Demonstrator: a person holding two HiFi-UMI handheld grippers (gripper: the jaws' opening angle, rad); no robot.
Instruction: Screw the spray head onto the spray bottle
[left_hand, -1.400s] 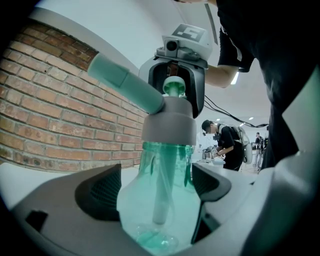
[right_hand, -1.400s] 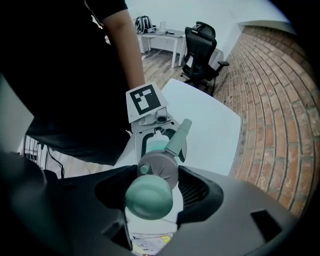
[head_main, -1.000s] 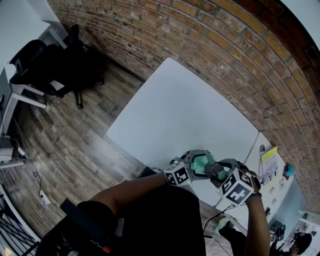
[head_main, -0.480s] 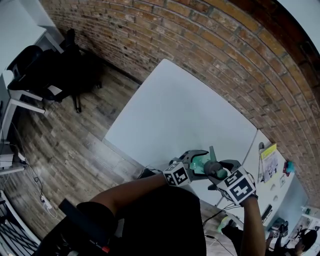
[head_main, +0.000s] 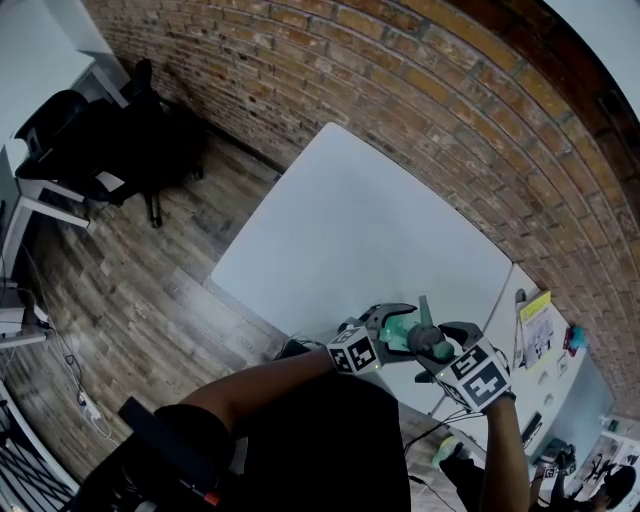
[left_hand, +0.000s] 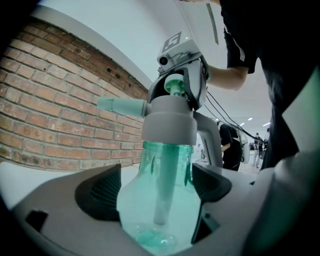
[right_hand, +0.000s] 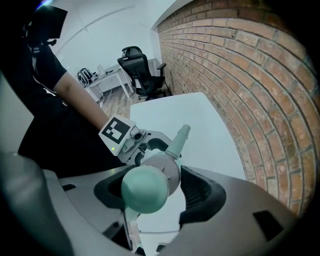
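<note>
A clear green spray bottle stands upright between the pads of my left gripper, which is shut on its body. The grey spray head sits on the bottle's neck, its pale green nozzle pointing left. From above, my right gripper is shut around the head's grey collar, with the round green knob towards the camera. In the head view both grippers meet over the table's near edge, with the left gripper level and the right gripper pointing down.
A white table runs along the brick wall. A black office chair stands on the wooden floor at the far left. Another white surface with papers lies to the right.
The right gripper has rolled about the spray head, and its marker cube has turned. The nozzle has swung round and now points up in the head view. The left gripper held still.
</note>
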